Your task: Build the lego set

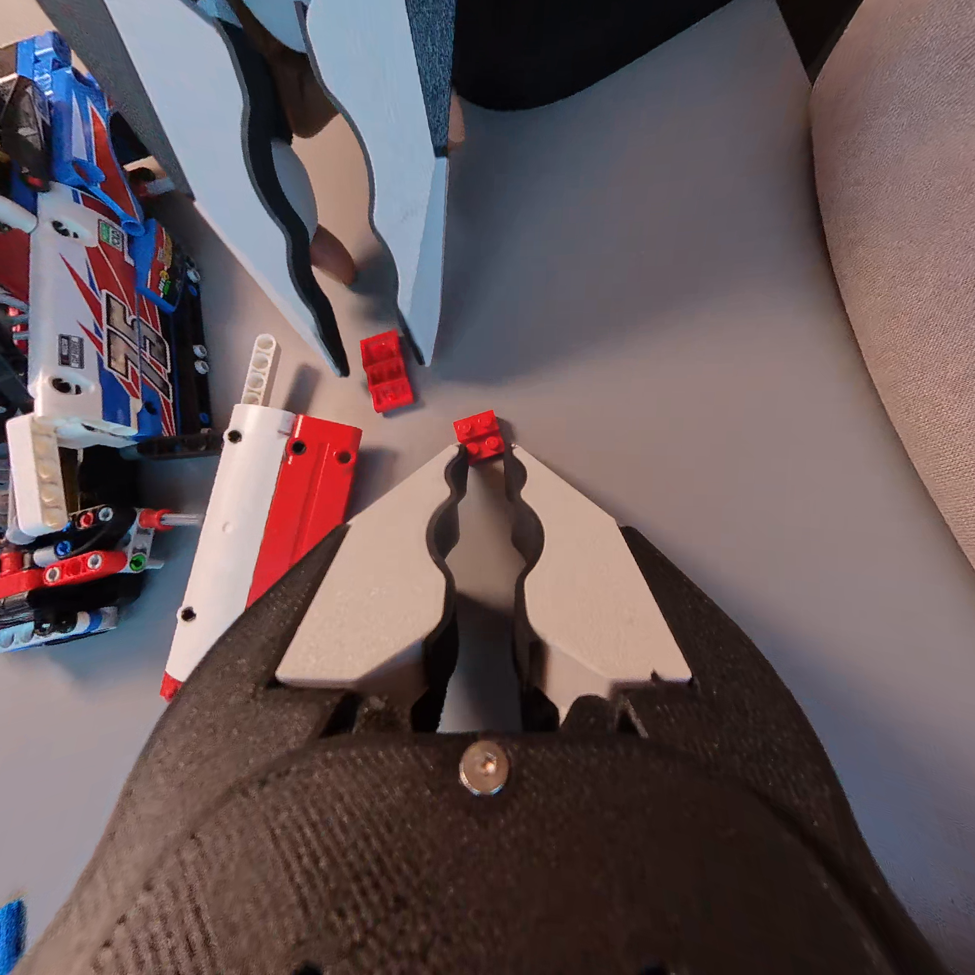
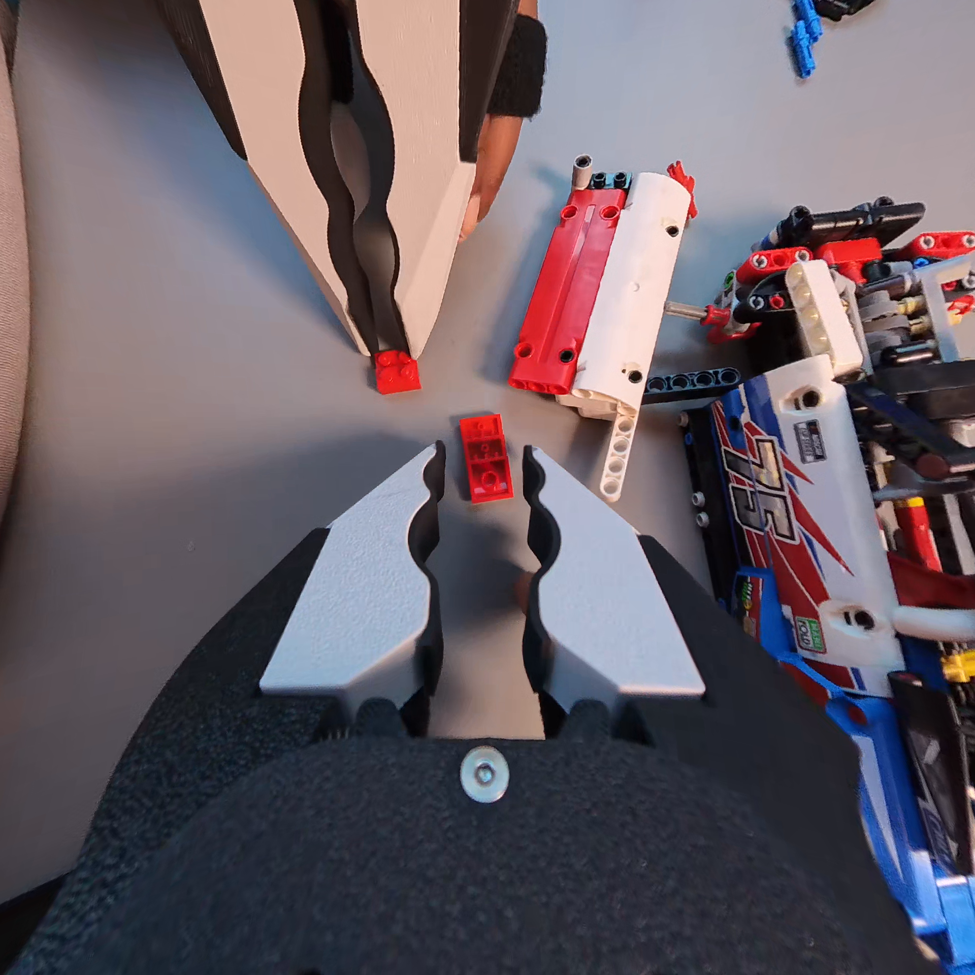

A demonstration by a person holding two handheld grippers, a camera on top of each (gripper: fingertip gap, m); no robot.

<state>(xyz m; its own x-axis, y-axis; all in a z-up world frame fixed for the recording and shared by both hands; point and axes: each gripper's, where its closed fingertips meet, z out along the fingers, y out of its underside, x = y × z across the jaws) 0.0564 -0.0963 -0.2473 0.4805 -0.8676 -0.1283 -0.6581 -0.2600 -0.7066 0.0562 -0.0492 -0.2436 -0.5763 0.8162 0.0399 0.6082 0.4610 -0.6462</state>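
Observation:
My left gripper (image 1: 484, 451) is shut on the near edge of a small red 2x2 plate (image 1: 477, 431) that sits studs-up on the grey table (image 1: 659, 369). It also shows in the right wrist view (image 2: 389, 348), with the plate (image 2: 398, 374) at its tips. My right gripper (image 2: 483, 448) is open, and its tips stand either side of a longer red brick (image 2: 485, 459) lying underside-up on the table, not touching it. In the left wrist view this gripper (image 1: 385, 366) reaches in from the top over that brick (image 1: 388, 375).
A red and white panel assembly (image 2: 596, 295) with a white holed beam (image 2: 617, 456) lies beside the red brick. A blue, white and red racing car model (image 2: 818, 501) stands beyond it. A blue pin (image 2: 804, 39) lies far off. A beige cushion (image 1: 897, 264) borders the table.

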